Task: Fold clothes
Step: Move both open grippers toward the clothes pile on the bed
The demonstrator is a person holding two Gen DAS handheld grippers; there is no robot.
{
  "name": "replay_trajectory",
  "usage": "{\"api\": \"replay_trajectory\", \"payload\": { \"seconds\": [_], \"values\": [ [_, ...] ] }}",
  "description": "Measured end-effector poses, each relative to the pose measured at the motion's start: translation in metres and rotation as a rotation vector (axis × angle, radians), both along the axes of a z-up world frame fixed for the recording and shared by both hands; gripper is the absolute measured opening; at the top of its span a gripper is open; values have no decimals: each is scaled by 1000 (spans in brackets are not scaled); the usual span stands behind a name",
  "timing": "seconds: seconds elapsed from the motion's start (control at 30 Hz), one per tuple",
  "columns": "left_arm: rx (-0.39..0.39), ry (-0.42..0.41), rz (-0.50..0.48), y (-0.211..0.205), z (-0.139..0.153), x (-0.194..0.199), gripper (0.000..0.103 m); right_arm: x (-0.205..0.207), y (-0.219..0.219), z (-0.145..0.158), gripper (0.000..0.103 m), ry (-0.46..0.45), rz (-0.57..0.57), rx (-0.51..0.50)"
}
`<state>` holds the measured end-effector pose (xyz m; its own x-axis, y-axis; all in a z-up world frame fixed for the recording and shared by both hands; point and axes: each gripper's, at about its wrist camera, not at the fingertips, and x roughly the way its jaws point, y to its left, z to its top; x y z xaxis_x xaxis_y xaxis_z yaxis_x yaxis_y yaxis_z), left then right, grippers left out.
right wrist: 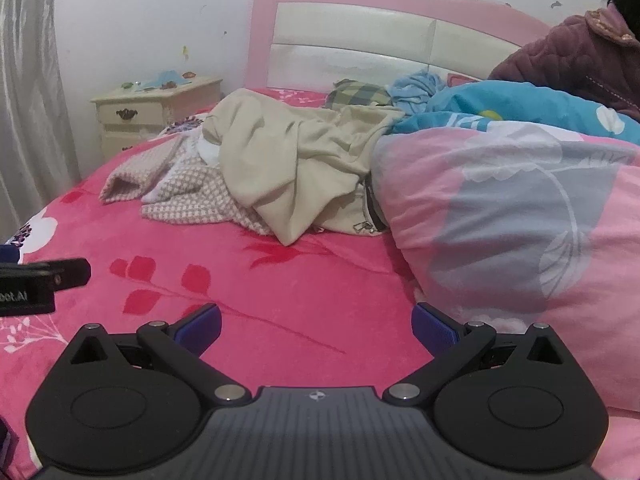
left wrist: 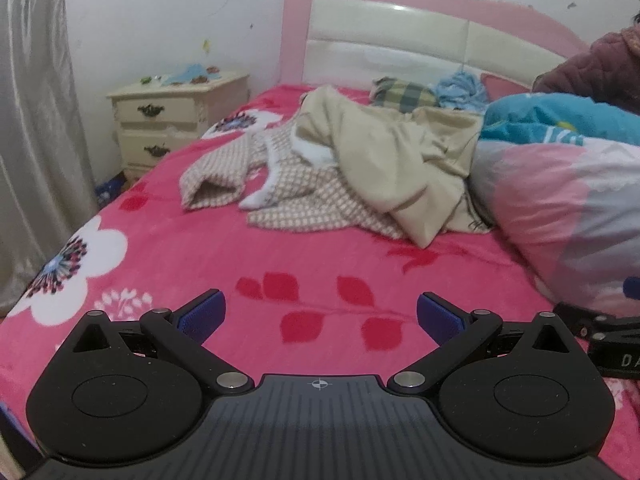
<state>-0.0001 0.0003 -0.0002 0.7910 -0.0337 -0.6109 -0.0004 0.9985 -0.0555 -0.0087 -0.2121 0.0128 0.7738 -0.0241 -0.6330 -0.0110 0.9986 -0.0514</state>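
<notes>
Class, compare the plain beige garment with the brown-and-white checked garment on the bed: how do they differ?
The plain beige garment is unpatterned and heaped high; the brown-and-white checked garment is checked and lies flatter. The beige one rests partly on top of the checked one. Both are crumpled, unfolded, on the pink floral blanket.

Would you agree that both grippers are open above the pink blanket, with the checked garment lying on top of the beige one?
Not quite: the layering is reversed. In the right wrist view the beige garment lies on top of the checked garment, covering part of it. The rest holds: the left gripper and right gripper are both open above the pink blanket.
</notes>
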Motion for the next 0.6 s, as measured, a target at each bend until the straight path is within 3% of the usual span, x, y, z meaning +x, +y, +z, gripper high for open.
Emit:
{"api": "replay_trajectory", "payload": {
  "seconds": [0.27, 0.4, 0.6],
  "values": [
    [-62, 103, 47, 15, -10, -7, 103, -3, 15, 8, 103, 13, 5, -32],
    [-56, 153, 75, 20, -11, -12, 103, -4, 16, 7, 103, 28, 11, -33],
    [-40, 143, 82, 18, -6, -18, 103, -11, 19, 10, 103, 45, 11, -30]
  ]
}}
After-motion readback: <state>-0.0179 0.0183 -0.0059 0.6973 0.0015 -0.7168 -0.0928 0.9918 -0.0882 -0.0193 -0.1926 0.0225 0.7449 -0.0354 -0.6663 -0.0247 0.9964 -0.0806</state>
